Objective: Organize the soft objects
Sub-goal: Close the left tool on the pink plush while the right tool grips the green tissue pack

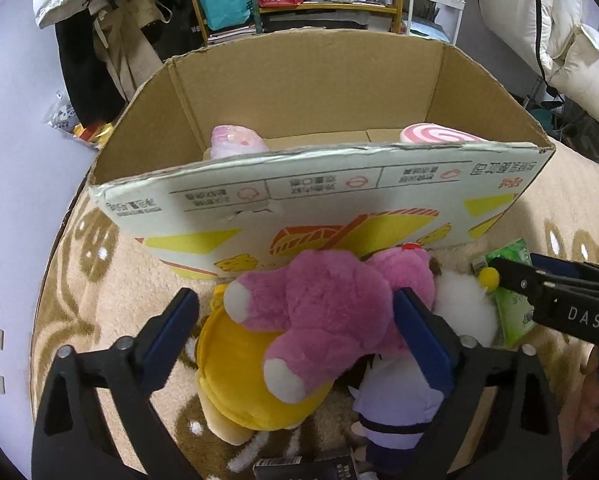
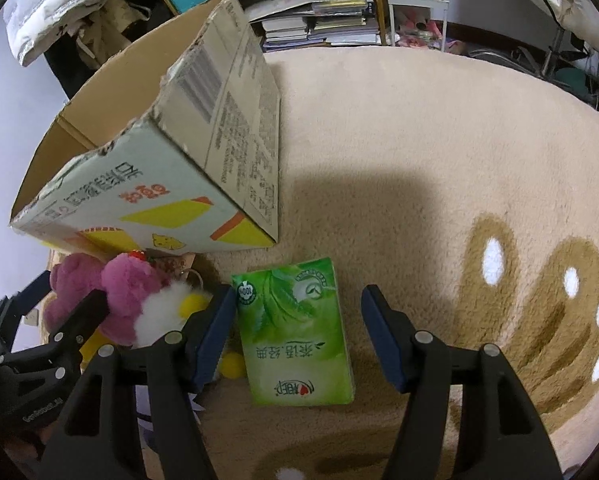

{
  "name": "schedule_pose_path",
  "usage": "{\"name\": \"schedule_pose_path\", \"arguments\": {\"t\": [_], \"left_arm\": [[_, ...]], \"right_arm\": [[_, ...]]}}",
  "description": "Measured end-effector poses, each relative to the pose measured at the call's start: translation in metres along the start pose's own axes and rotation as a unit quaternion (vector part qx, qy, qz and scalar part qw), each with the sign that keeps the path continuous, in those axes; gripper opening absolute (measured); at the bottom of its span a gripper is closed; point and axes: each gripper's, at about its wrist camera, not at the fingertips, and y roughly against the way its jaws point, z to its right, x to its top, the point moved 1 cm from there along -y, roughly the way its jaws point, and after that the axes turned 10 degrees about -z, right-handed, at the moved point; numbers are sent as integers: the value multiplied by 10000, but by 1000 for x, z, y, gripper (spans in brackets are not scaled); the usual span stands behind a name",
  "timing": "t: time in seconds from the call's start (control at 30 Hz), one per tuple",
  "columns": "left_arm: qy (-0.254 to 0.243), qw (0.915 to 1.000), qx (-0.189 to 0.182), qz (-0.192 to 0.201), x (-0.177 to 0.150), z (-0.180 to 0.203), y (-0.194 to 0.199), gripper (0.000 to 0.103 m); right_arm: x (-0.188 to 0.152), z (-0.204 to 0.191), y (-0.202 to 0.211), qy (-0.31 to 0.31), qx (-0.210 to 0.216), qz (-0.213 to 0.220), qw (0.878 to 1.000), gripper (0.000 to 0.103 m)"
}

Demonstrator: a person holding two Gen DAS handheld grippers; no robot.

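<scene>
In the left wrist view my left gripper (image 1: 295,320) stands open over a pink plush bear (image 1: 323,312) that lies on a yellow plush (image 1: 235,364) before the cardboard box (image 1: 319,152). Its right pad (image 1: 415,332) touches the bear's side; the left pad is apart from it. Beside the bear lie a white fluffy toy (image 1: 463,308) and a purple-dressed doll (image 1: 395,404). In the right wrist view my right gripper (image 2: 299,332) is open around a green tissue pack (image 2: 295,332) lying flat on the rug, with a gap at the right pad. The box holds a pale pink plush (image 1: 235,140) and a swirl lollipop plush (image 1: 435,134).
The beige patterned rug (image 2: 439,140) spreads wide to the right of the box (image 2: 159,160). Behind it stand a yellow shelf (image 2: 319,20) with books, bags and hanging clothes (image 1: 111,52). A dark flat item (image 1: 307,466) lies near the left gripper's base. Bare floor lies left of the rug.
</scene>
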Motion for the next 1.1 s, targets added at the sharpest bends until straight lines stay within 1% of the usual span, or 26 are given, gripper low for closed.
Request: {"name": "schedule_pose_path", "arguments": {"t": [0.17,0.23,0.33,0.47,0.5,0.53,0.6,0.77,0.9,1.0,1.1], "left_arm": [[-188,9998,25,65,0,10,3,81],[-176,9998,22,2,0,11,2,80],[-40,9999,-111,-106,2,6,1,80],[-50,9999,-89,-113,2,6,0,79],[-66,9999,-67,-102,2,6,0,78],[-68,9999,-46,-82,1,7,0,77],[-10,10000,-42,-59,1,7,1,72],[160,9998,-148,2,-4,1,5,65],[186,9997,-104,86,-9,1,10,64],[172,9996,-10,202,-12,2,17,61],[133,9994,51,318,-17,4,24,59]], "right_arm": [[2,10,2,-159,29,48,9999,69],[4,15,-1,-221,30,31,9997,69],[4,17,-6,-264,44,-81,9996,69],[6,11,-8,-104,-66,-112,9999,69],[6,10,-9,-79,-80,-116,9999,68],[6,9,-9,-66,-102,-117,9999,58],[6,9,-8,-91,-67,-95,9999,57],[-1,9,0,-120,57,32,9999,57],[-3,6,4,-11,111,151,9998,57],[-8,-1,14,81,87,366,9993,57],[-12,-7,28,188,168,632,9977,57]]}}
